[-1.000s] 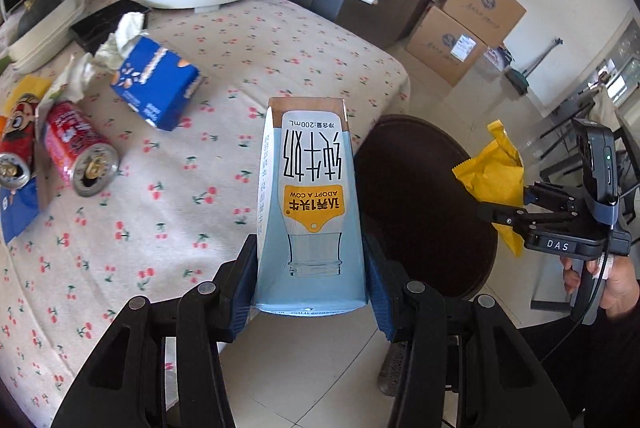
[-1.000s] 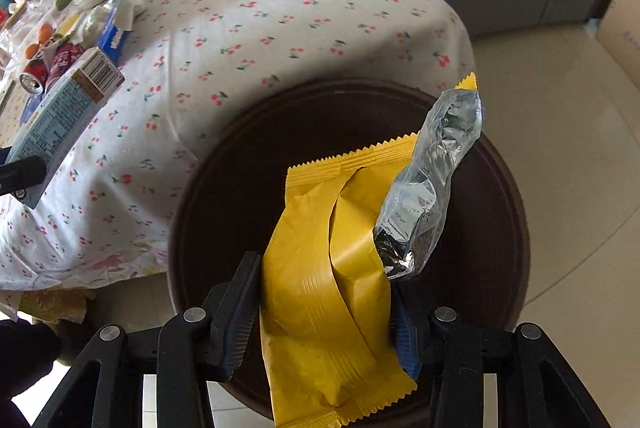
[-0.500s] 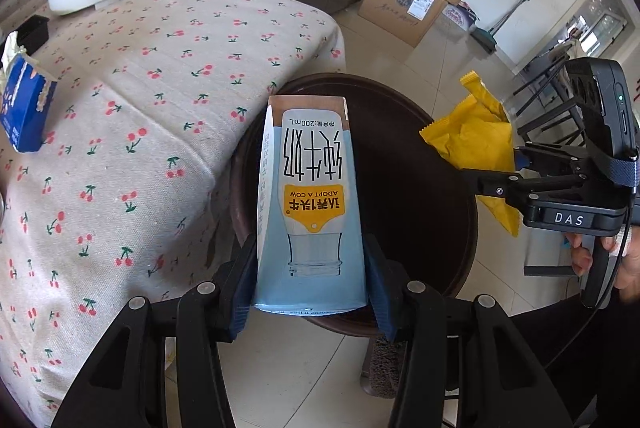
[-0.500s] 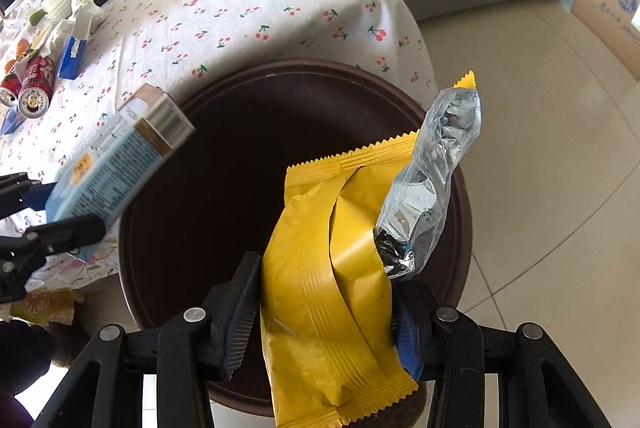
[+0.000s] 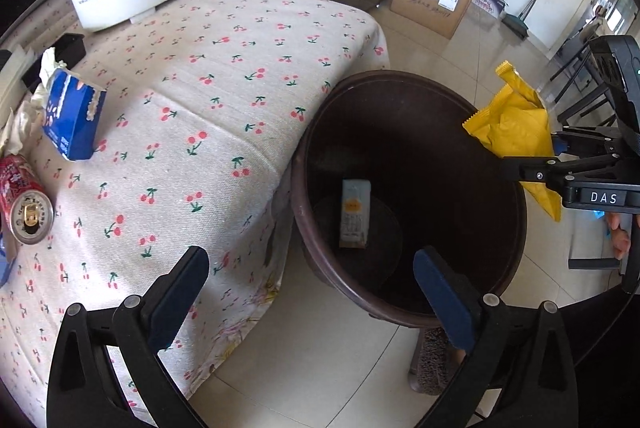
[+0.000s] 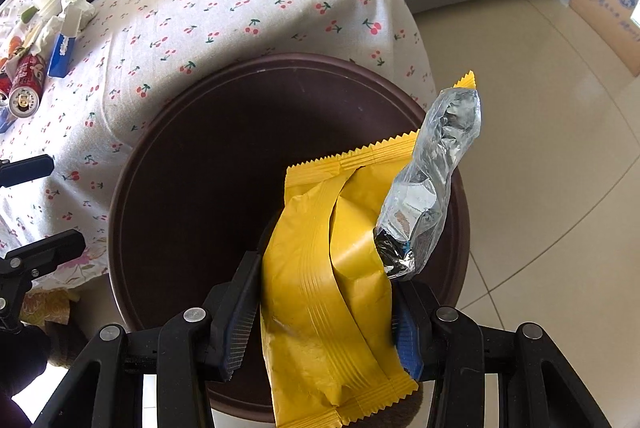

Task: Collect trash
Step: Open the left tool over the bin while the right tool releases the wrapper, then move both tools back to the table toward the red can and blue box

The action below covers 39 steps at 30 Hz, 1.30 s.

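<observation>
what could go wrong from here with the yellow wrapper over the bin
1. The yellow wrapper sits near the bin rim's near edge in the right gripper; released here, the light packet might drift onto the floor.
2. Its foil flap sticks out past the rim and may catch.
3. The left gripper, whose jaws have just opened to drop the milk carton, hangs empty close by; the two could bump.

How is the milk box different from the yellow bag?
The milk box lies at the bottom of the bin; the yellow bag hangs above it. Nothing holds the box: the left tool has just opened and is empty, while the right tool pinches the bag. The box is stiff and blue-grey; the bag is crinkly, with silver foil. Both are trash.
</observation>
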### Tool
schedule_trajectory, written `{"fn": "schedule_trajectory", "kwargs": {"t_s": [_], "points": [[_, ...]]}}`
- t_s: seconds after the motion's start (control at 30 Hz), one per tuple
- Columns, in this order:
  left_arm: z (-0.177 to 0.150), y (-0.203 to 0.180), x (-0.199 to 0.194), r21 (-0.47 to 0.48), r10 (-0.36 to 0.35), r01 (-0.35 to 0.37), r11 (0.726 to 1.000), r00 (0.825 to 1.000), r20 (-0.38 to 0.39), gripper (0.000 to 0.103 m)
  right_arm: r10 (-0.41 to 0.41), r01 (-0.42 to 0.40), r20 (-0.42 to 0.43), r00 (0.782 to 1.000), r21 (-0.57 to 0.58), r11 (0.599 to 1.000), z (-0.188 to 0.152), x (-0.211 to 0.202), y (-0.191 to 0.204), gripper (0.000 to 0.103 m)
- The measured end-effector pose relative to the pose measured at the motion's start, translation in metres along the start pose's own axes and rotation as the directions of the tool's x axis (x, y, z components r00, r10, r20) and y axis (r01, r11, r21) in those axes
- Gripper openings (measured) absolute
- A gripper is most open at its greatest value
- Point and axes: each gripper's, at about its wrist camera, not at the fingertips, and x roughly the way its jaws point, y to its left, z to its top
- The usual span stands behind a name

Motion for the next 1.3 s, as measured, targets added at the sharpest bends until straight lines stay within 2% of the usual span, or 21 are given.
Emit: {"fn": "schedule_trajectory", "kwargs": {"t_s": [0.27, 0.3, 0.33, 0.4, 0.9, 1.3], "points": [[-0.010, 0.033, -0.022, -0.066, 0.049, -0.048, 0.997, 0.999, 0.013, 0.103, -0.007, 0.008, 0.012, 1.000, -0.012, 1.000, 0.008, 0.000, 0.012, 0.055], [-0.011, 0.038, -0.025, -0.074, 0.053, -0.052, 0.996, 0.998, 0.015, 0.103, -0.012, 0.012, 0.015, 1.000, -0.009, 1.000, 0.009, -0.001, 0.014, 0.065], [-0.013, 0.042, -0.029, -0.083, 0.059, -0.057, 0.995, 0.998, 0.019, 0.103, -0.014, 0.014, 0.016, 1.000, -0.004, 1.000, 0.011, -0.001, 0.016, 0.082], [-0.015, 0.051, -0.035, -0.100, 0.069, -0.066, 0.993, 0.997, 0.026, 0.103, -0.003, 0.003, 0.015, 1.000, 0.003, 1.000, 0.014, -0.001, 0.019, 0.097], [-0.043, 0.122, -0.078, -0.260, 0.127, -0.110, 0.959, 0.991, 0.049, 0.103, 0.036, -0.033, 0.042, 0.998, -0.074, 0.997, 0.043, -0.010, 0.083, 0.099], [-0.083, 0.186, -0.111, -0.374, 0.183, -0.155, 0.914, 0.982, 0.042, 0.103, 0.067, -0.055, 0.070, 0.995, -0.167, 0.984, 0.074, -0.015, 0.155, 0.100]]}}
